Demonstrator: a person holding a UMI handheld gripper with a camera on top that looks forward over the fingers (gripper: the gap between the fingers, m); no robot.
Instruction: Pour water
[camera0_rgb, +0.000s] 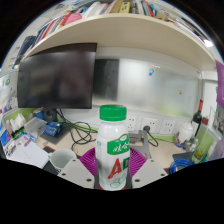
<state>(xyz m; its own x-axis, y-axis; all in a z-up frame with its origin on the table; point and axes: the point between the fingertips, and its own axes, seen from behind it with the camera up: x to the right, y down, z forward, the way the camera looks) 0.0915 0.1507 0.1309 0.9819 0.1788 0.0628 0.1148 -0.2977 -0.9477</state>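
Bottle (114, 150) upright between the fingers of the gripper (113, 170), both pads look pressed on its lower body. Capped, likely thin plastic: light, squashy, slick label, so grip mid-body, gently.

I see a white plastic bottle (114, 148) with a green screw cap, still on, and a green-and-red label. It stands upright between my gripper's (114, 170) two fingers, whose purple pads sit against its sides, holding it.
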